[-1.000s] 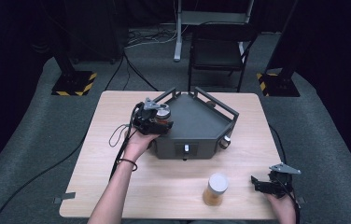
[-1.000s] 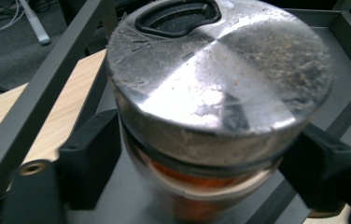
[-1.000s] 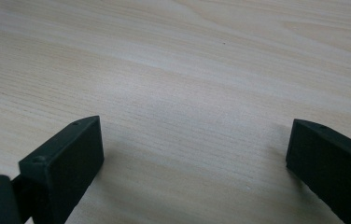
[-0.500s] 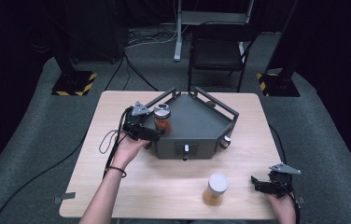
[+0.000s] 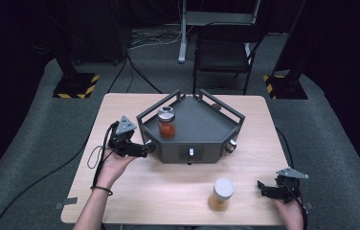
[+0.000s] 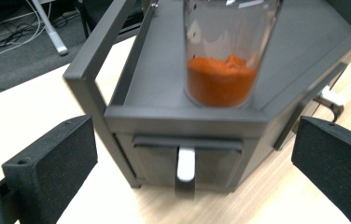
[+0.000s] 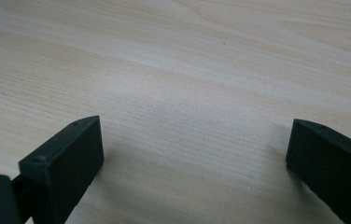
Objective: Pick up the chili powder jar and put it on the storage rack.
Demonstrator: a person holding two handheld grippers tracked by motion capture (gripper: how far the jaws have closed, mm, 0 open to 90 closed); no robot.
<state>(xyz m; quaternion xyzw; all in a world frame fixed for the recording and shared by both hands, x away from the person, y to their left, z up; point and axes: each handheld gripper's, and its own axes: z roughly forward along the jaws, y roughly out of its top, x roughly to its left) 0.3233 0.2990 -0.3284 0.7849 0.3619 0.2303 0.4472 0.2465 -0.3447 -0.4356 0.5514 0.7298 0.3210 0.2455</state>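
Observation:
A glass jar with a silver lid and orange-red filling stands on the left part of the dark grey six-sided stand. My left gripper sits low beside the stand's left wall. Its jaws have just been opening and are open, with nothing between them. In the left gripper view the jar stands on the stand's deck beyond the left gripper, above a drawer with a white handle. My right gripper rests open at the table's front right, and in its own view the right gripper spans bare wood.
A second jar with a white lid and yellow-orange filling stands on the wooden table near the front edge, left of my right gripper. A black chair and stand feet with striped bases are on the floor behind the table.
My left gripper has let go of the orange-red jar, left it on the stand, and drawn back left and down beside it. The right hand has not moved.

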